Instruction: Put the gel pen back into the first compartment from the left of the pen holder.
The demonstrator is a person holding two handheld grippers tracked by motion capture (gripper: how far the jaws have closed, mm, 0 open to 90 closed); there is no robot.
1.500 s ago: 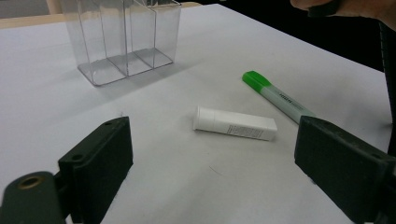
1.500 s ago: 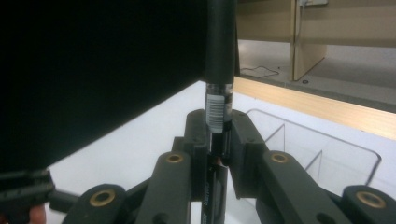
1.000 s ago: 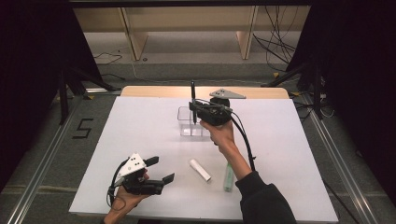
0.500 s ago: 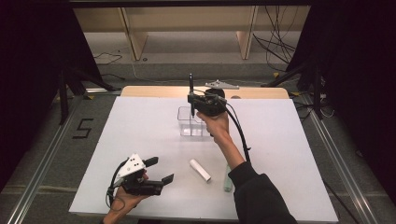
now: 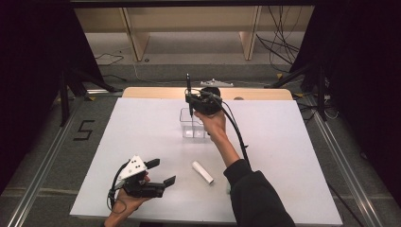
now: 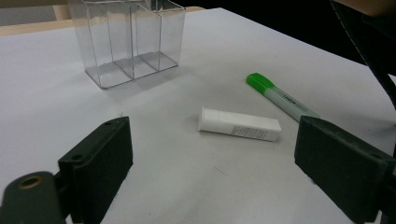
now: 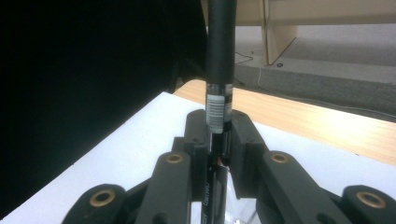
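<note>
- My right gripper [image 5: 189, 100] clamps a black pen [image 7: 219, 60], held upright.
- The pen hangs over the clear organizer [image 5: 194, 128] at the table's [image 5: 142, 123] far side.
- My left gripper [image 5: 161, 172] rests near the front edge, jaws wide apart and empty.
- A white tube [image 6: 239, 124] and green marker [image 6: 280, 98] lie beyond those jaws.

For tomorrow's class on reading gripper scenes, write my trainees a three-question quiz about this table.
1. True or false: the right gripper clamps a black pen upright.
2. Which lies nearest the open left gripper?
A. white cylindrical tube
B. green-capped marker
C. clear plastic divided organizer
3. Fill in: the pen hangs above the ____.

Key: 1 true; 2 A; 3 organizer.
</note>
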